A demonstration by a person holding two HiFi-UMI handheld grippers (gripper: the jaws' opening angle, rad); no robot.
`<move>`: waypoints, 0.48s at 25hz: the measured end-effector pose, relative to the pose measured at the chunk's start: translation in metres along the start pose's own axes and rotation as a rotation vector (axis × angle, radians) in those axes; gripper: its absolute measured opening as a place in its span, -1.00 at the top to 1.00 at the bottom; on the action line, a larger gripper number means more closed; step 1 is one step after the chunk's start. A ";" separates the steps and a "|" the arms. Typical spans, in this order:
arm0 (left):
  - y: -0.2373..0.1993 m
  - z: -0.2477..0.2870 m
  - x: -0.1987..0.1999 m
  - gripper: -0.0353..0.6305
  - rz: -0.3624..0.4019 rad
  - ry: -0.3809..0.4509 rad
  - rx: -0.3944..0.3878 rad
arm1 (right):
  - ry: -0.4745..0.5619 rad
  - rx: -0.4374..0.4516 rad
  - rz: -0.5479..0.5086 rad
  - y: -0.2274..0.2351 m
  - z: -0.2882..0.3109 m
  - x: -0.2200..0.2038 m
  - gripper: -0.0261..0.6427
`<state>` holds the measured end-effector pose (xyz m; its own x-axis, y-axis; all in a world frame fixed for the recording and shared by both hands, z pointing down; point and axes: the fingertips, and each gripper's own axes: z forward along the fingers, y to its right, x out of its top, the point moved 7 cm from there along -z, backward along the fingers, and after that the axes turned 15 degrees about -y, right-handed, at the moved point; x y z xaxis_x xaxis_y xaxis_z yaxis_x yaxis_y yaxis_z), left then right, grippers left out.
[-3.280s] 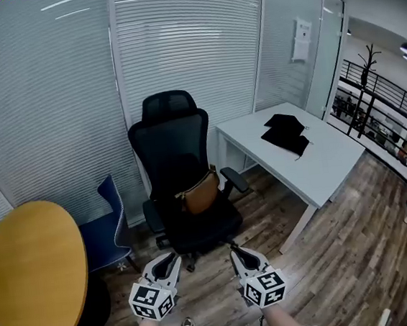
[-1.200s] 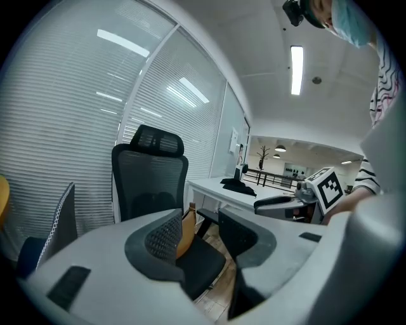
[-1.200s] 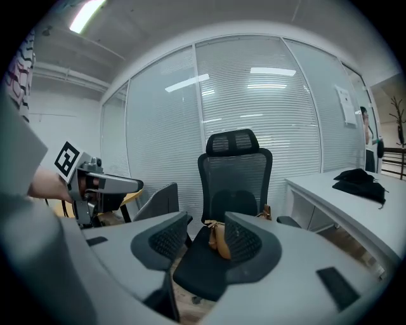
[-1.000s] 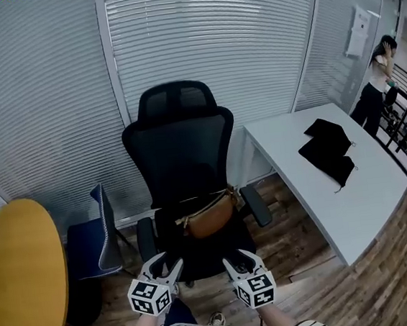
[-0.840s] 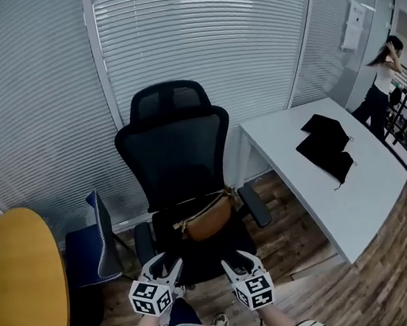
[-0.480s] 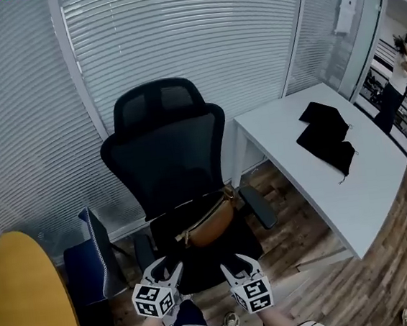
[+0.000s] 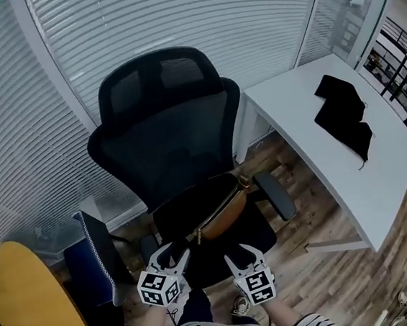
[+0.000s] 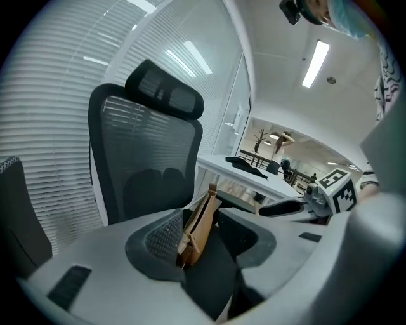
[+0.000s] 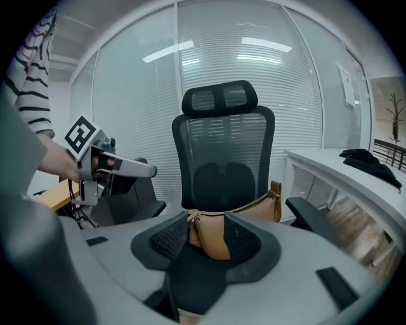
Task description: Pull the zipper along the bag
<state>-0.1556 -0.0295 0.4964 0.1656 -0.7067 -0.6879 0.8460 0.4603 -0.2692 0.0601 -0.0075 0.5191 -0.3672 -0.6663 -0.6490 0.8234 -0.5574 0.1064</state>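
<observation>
A brown bag [image 7: 222, 215] lies on the seat of a black office chair [image 7: 168, 137], its strap end toward the right armrest [image 7: 275, 195]. Both grippers hang side by side just short of the seat's front edge, not touching the bag. My left gripper [image 7: 171, 257] is open with nothing between its fingers; in the left gripper view the bag [image 8: 198, 223] shows end-on beyond the left gripper [image 8: 203, 244]. My right gripper [image 7: 242, 254] is open too. The right gripper view shows the bag [image 9: 222, 236] beyond the right gripper [image 9: 206, 240], its zipper pull at the bag's left end.
A white desk [image 7: 348, 161] with black pouches [image 7: 343, 111] stands right of the chair. A dark blue chair [image 7: 90, 257] and a round yellow table [image 7: 27, 307] are at the left. Slatted blinds [image 7: 174, 17] close off the back. The floor is wood.
Both grippers and the head camera have come closer to the chair and lower, so the chair and bag fill more of the view. The jaws stay apart.
</observation>
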 end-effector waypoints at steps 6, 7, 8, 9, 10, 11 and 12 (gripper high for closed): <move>-0.026 0.035 -0.015 0.42 -0.046 -0.075 -0.067 | -0.038 -0.019 -0.138 -0.003 0.047 0.008 0.36; -0.031 0.040 -0.017 0.42 -0.058 -0.080 -0.076 | -0.046 -0.023 -0.169 -0.003 0.055 0.009 0.35; -0.036 0.044 -0.018 0.42 -0.068 -0.085 -0.082 | -0.052 -0.026 -0.195 -0.004 0.063 0.010 0.35; -0.041 0.048 -0.020 0.42 -0.076 -0.091 -0.087 | -0.057 -0.029 -0.218 -0.005 0.070 0.010 0.35; -0.046 0.052 -0.022 0.42 -0.082 -0.098 -0.093 | -0.063 -0.031 -0.237 -0.007 0.077 0.009 0.36; -0.050 0.056 -0.024 0.42 -0.087 -0.107 -0.099 | -0.067 -0.033 -0.255 -0.009 0.083 0.008 0.35; -0.054 0.059 -0.026 0.42 -0.089 -0.116 -0.105 | -0.070 -0.036 -0.275 -0.011 0.089 0.007 0.35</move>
<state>-0.1754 -0.0677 0.5683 0.1553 -0.8016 -0.5774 0.8033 0.4427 -0.3985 0.0098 -0.0501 0.5808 -0.6067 -0.5261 -0.5959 0.7034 -0.7045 -0.0941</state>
